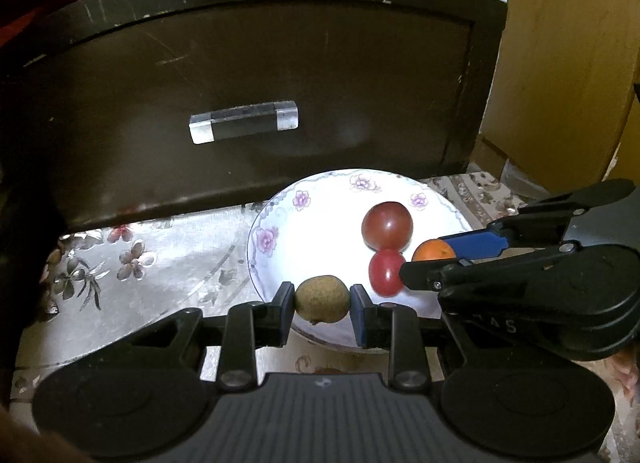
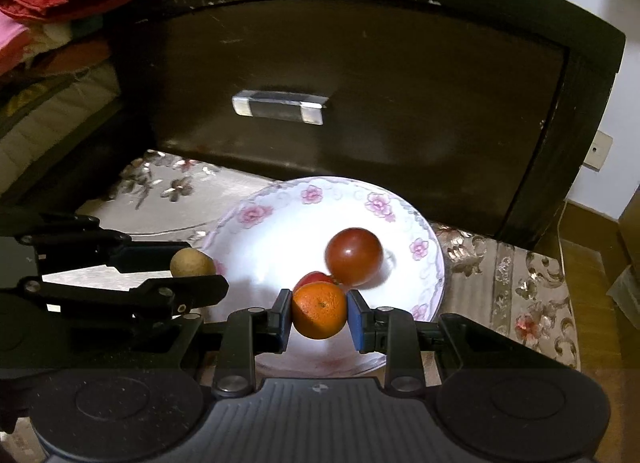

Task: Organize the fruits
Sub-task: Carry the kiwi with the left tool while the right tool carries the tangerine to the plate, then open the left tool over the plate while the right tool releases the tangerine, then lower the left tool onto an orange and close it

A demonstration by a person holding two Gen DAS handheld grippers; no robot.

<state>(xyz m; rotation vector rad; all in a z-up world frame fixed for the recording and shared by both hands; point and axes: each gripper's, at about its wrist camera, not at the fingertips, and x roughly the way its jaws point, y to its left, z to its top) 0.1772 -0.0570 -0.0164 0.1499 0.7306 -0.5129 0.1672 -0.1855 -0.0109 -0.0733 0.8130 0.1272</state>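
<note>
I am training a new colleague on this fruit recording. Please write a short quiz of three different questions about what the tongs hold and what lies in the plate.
1. True or false: the left tongs are shut on the small brown fruit.
2. Which fruit do the right tongs hold? A) a red tomato B) the small orange C) nothing
3. How many red tomatoes lie in the flowered plate?

Key
1. True; both pads press its sides.
2. B
3. Two: the larger tomato and the smaller tomato, touching each other.
</note>
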